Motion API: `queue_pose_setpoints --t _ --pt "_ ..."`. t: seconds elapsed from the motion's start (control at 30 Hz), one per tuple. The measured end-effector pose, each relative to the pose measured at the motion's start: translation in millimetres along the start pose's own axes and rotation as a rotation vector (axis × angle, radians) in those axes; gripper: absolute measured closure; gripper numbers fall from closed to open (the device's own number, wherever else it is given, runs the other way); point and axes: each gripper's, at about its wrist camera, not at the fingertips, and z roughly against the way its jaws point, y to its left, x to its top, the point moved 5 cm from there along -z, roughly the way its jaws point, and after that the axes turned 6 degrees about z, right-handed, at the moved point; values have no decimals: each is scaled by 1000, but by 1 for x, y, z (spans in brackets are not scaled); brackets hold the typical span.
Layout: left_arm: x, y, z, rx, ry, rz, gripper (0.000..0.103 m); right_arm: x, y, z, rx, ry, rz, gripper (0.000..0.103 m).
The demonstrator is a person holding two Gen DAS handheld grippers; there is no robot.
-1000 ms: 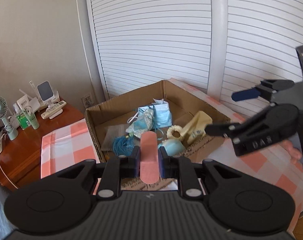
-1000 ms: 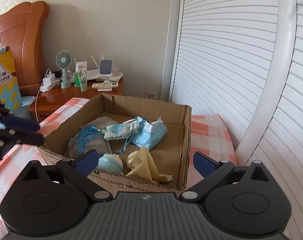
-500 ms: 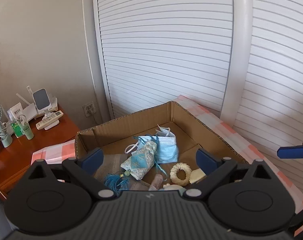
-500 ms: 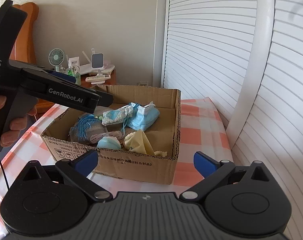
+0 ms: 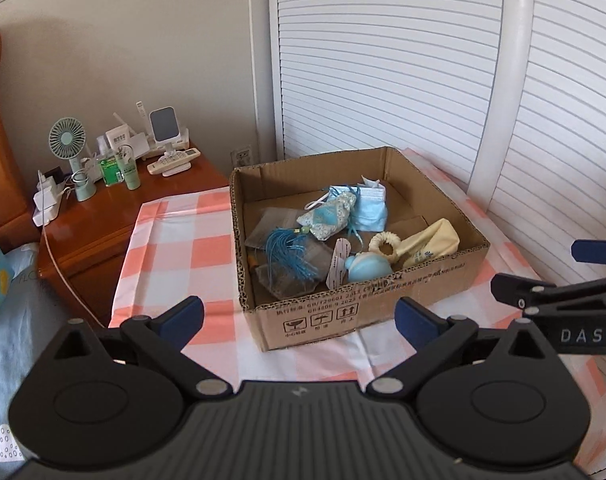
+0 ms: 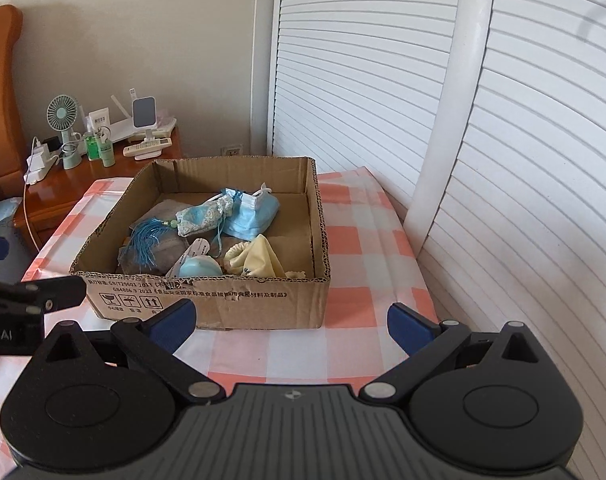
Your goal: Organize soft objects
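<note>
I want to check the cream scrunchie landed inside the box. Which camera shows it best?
The left wrist view: the whole ring of the cream scrunchie shows on the floor of the cardboard box, beside the yellow cloth. In the right wrist view that cloth hides most of it, leaving only a ruffled edge.

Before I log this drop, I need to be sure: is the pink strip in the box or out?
In. The pink strip lies inside the box, beside the blue pouf; the left gripper is empty.

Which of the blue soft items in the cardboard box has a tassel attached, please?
The patterned drawstring pouch: a blue tassel hangs from its cord. The face mask behind it and the round light-blue item at the front wall have none.
</note>
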Motion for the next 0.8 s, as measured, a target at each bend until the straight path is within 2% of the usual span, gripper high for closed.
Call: queue_pose_setpoints --t 0.23,0.8 --pt "-4 1 12 42 -19 6 2 0 7 18 -7 -14 -42 0" --pt "-1 4 16 79 -36 6 2 1 11 19 -14 -6 -52 0"
